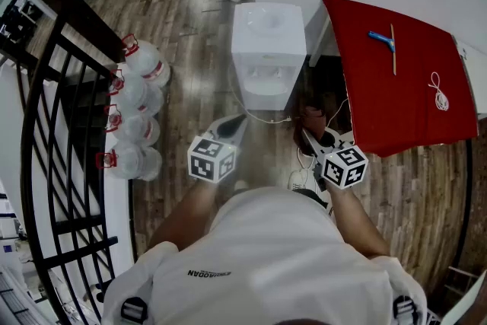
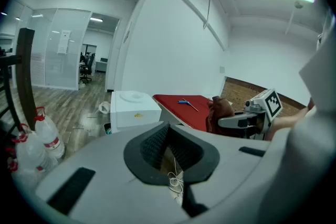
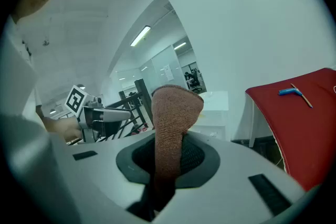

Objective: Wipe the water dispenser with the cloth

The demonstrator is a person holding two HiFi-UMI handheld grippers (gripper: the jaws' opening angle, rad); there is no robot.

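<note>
Water dispenser: white, upper centre of the head view, standing on the wood floor against a white wall, just left of the red desk.
Cloth: reddish-brown, centre of the right gripper view, standing up out of the jaws with its top folded over. In the head view it is a dark patch below and right of the dispenser, apart from it.
Right tool: jaws clamped on the cloth. It sits lower centre-right in the head view.
Left tool: jaws drawn together at the tips with nothing between them. It sits lower centre-left in the head view, aimed up-frame at the dispenser and clear of it.
Desk top: a blue-handled item and a white cord lie well apart.
Bottles: clear, red-handled, in a row at centre left beside the black railing.
</note>
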